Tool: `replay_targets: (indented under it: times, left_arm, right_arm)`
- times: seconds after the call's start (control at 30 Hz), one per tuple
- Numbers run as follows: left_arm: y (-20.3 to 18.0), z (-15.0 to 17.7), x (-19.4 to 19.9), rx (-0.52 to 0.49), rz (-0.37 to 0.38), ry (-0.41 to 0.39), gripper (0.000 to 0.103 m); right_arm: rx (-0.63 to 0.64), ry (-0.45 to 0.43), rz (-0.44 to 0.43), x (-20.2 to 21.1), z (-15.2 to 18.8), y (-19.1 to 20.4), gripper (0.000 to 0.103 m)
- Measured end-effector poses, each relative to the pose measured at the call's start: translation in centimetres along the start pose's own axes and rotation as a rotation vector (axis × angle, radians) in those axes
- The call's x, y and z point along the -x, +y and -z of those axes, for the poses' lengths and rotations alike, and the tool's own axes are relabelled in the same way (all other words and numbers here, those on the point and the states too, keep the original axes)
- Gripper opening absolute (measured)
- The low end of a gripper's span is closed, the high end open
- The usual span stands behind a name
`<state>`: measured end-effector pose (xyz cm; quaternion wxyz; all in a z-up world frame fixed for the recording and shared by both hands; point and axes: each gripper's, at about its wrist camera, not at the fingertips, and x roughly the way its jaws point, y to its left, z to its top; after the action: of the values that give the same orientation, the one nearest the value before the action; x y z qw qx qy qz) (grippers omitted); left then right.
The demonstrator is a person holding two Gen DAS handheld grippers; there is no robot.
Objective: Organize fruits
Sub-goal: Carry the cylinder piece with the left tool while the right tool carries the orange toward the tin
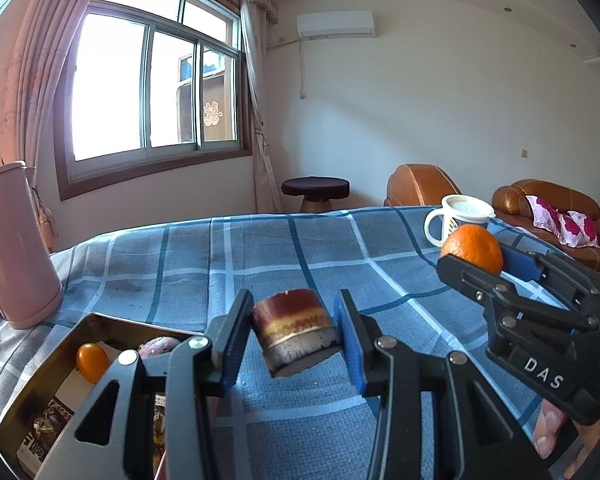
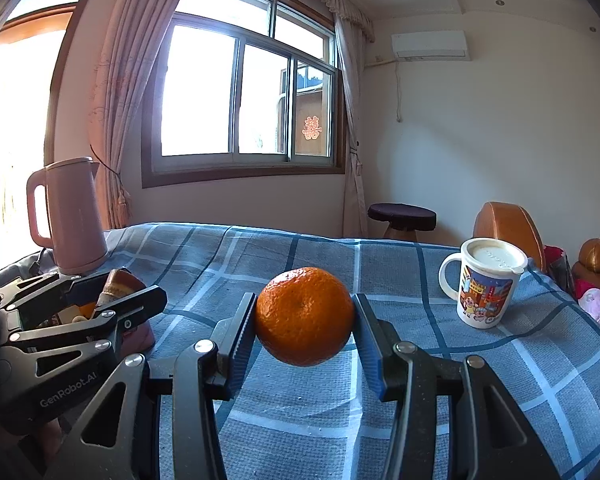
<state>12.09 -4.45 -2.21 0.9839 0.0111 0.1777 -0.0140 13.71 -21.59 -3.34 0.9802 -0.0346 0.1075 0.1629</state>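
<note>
The right claw [image 1: 496, 264] carries the white letters "DAS" on its side in the left wrist view; the left claw [image 2: 112, 296] reads "GenRobot.AI" in the right wrist view. A red double-happiness paper cut [image 2: 311, 128] is stuck on the window pane. The white mug [image 2: 485, 282] has a cartoon print of pigs and city buildings; its small lettering is too fine to read.

There are two claws, each closed on one thing. The left claw [image 1: 296, 334] has its blue pads [image 1: 350, 340] pressed on both sides of a short brown, orange and cream banded cylinder [image 1: 296, 330], tilted and lifted clear of the desk [image 1: 260, 248], which is covered with a blue checked cloth. The right claw [image 2: 304, 320] is clamped on one orange [image 2: 304, 316], also lifted above the cloth, near the middle of the desk. In the left wrist view that orange [image 1: 473, 248] sits just in front of the mug [image 1: 458, 220].

One metal tin [image 1: 32, 392] stands open near the desk's front left corner, beside the left claw. Inside it are one small orange-yellow fruit [image 1: 91, 362], a rounded pinkish thing [image 1: 158, 347] partly hidden behind the claw, and printed packets [image 1: 46, 428] whose writing cannot be made out.

One pink kettle [image 2: 70, 216] stands at the desk's far left corner. The mug, covered by a cream lid, stands toward the far right edge. Fingertips [image 1: 550, 430] of a person show under the right claw.
</note>
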Motion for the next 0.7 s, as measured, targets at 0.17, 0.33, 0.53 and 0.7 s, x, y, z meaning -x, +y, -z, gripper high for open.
replay_targets:
  times: [0.17,0.33,0.53,0.7]
  left_arm:
    - [0.4,0.1,0.3,0.009,0.010,0.002,0.044]
    - [0.4,0.4,0.8,0.007,0.014,-0.003,0.044]
    - [0.7,0.5,1.4,0.012,0.020,-0.001,0.044]
    - [1.1,0.7,1.8,0.016,0.028,0.001,0.044]
  right_arm:
    - [0.001,-0.003,-0.002,0.2,0.0,0.1,0.049]
    - [0.005,-0.008,-0.008,0.5,0.1,0.5,0.049]
    - [0.013,-0.010,-0.016,0.9,0.1,1.0,0.049]
    - [0.016,-0.007,-0.020,0.9,0.2,1.1,0.049]
